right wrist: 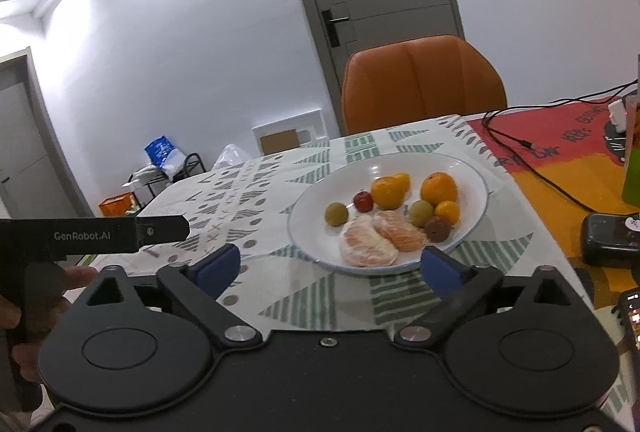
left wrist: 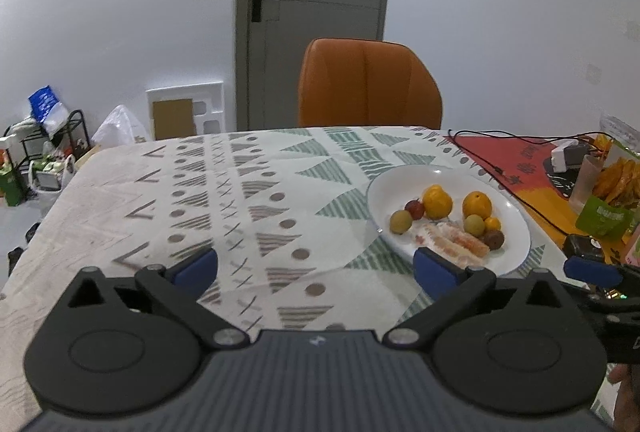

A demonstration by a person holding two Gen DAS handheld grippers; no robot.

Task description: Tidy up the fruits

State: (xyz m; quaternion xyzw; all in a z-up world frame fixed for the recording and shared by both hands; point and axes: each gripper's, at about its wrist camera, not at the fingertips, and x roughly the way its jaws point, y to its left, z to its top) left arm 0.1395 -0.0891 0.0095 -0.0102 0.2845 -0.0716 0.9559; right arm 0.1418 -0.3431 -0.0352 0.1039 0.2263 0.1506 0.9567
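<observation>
Both the left gripper and right gripper gape wide, holding nothing. A white plate of fruit sits at the right gripper's twelve o'clock, peeled citrus segments nearest.

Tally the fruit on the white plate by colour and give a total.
On the round white plate:
Orange citrus fruits: 4
Small green round fruits: 2
Small red round fruit: 1
Dark purple-brown round fruit: 1
Peeled pale-orange citrus pieces: 2
Total: 10

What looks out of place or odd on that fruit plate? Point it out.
On the white plate, two peeled citrus pieces lie bare at the near edge among whole oranges and small round fruits. A black cable trails loose across the tablecloth beside the plate. Nothing looks spilled or broken.
</observation>
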